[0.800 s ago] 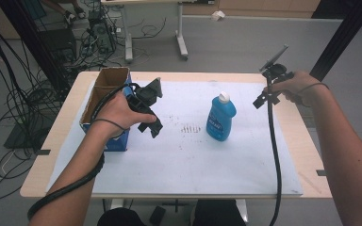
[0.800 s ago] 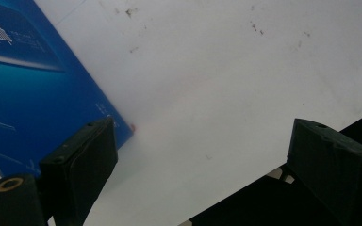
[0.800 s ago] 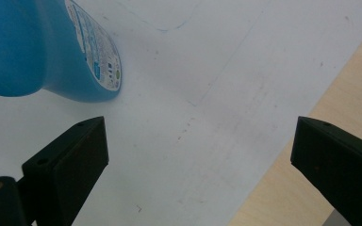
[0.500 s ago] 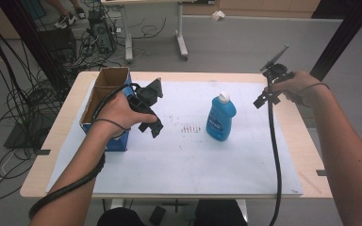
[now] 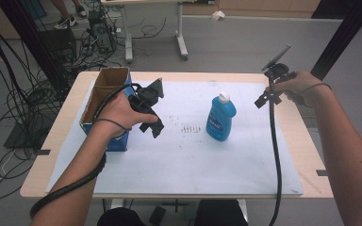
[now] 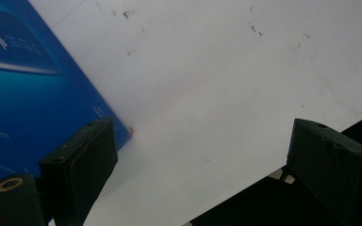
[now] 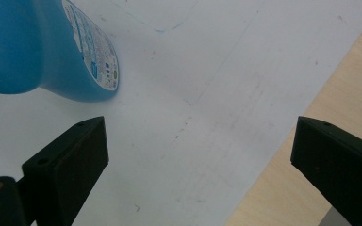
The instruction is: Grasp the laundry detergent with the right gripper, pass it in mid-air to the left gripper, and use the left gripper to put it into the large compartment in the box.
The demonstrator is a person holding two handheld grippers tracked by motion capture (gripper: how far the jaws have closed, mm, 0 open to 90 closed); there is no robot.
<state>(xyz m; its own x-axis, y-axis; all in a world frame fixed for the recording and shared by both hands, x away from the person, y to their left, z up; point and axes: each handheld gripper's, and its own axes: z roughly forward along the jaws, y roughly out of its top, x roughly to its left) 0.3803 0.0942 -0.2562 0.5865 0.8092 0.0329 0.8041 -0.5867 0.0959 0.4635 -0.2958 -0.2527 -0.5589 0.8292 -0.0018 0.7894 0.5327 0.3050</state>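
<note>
A blue bottle [image 5: 220, 117] with a white cap stands upright on the white sheet [image 5: 193, 160], right of the middle. At the left stands an open cardboard box [image 5: 87, 110] with blue sides. My left gripper [image 5: 152, 128] hangs just right of that box, jaws pointing down at the sheet. In the left gripper view it [image 6: 202, 127] is open and holds nothing, with the box's blue side [image 6: 28, 94] by its left jaw. My right gripper [image 5: 265, 100] is held above the table's right side, right of the bottle. It [image 7: 200, 123] is open and holds nothing, with the bottle [image 7: 33, 47] ahead.
The sheet covers most of the wooden table [image 5: 311, 155], whose bare right strip [image 7: 339, 80] lies under the right jaw. Cables and equipment [image 5: 94, 33] crowd the floor behind at the left. A black post [image 5: 339, 37] rises at the back right.
</note>
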